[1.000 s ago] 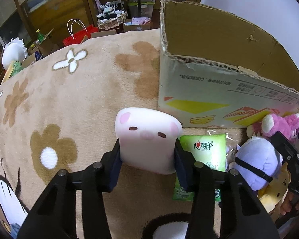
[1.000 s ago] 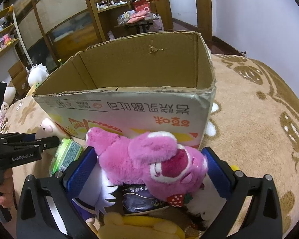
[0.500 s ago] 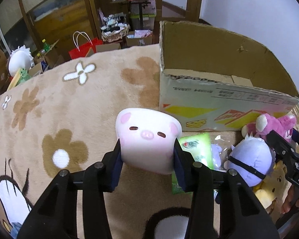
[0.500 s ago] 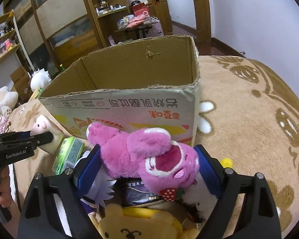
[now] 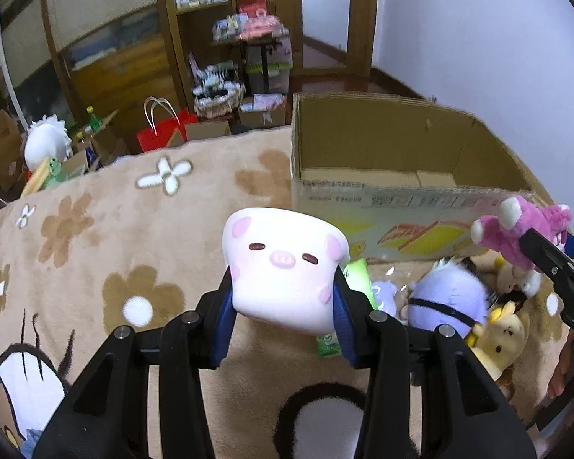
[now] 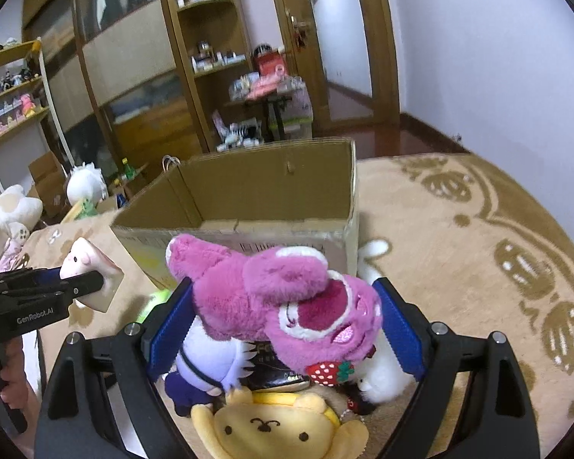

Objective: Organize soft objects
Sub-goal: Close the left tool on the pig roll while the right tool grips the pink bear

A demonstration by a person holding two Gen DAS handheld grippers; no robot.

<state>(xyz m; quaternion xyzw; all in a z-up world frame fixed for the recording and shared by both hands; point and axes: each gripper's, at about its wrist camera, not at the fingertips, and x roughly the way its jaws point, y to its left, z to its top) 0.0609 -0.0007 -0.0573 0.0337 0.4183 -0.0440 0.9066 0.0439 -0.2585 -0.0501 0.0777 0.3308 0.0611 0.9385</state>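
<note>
With the left claw [image 5: 283, 298] clamped on the pig cushion [image 5: 285, 264] and the right claw [image 6: 283, 325] gripping the pink bear [image 6: 287, 302], both just short of the box [image 6: 248, 195], the carry looks underway; next, clear its rim and release.

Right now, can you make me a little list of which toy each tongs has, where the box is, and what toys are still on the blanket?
left tongs: shut on the white pig squishy, lifted off the blanket
right tongs: shut on the pink bear plush, lifted above the pile
cardboard box: open on top, behind both toys, looks empty as far as can be seen
blanket: beige with brown flowers
still on the blanket: purple plush, yellow dog plush, green tissue pack
</note>
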